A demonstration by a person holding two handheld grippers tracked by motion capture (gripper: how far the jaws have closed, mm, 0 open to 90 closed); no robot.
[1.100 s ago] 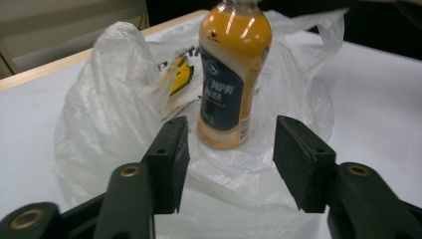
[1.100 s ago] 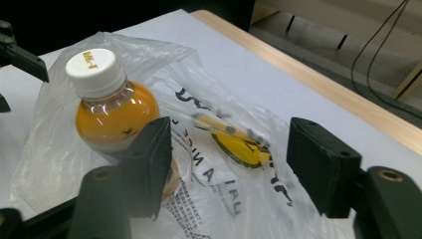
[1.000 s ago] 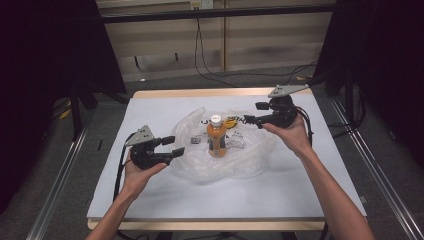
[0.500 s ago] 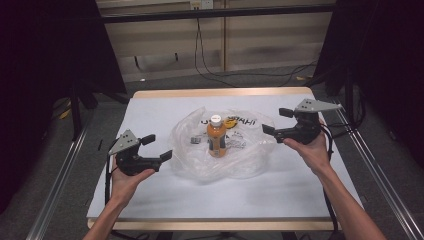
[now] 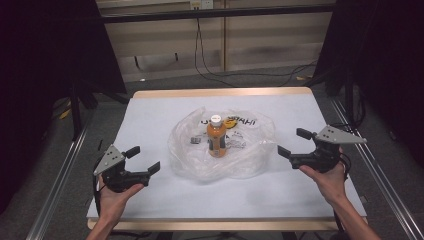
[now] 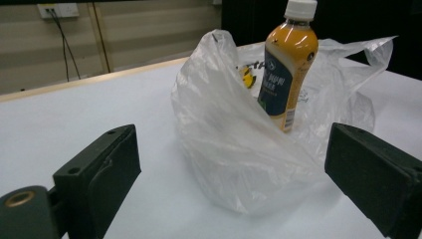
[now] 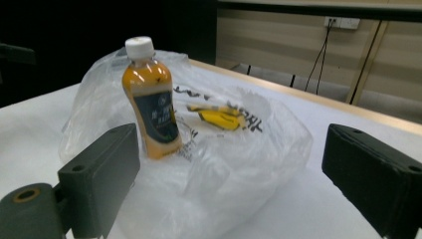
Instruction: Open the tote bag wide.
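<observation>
Well apart from the bagged bottle [image 5: 216, 137], left gripper [image 5: 144, 160] and right gripper [image 5: 293, 142] have just opened wide, empty.

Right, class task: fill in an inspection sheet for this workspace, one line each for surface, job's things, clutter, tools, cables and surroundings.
Surface: white-covered table with pale wooden edge.
Job's things: orange plastic drink bottle with white cap, upright, standing on a crumpled clear plastic bag with black and yellow print.
Clutter: nothing seen.
Tools: left tool and right tool each hand-held, apart from the bag on either side; jaws have just been opening, nothing between them.
Cables: black cables on the floor beyond the table.
Surroundings: beige panelled wall, white wall socket, dark curtains at both sides.
</observation>
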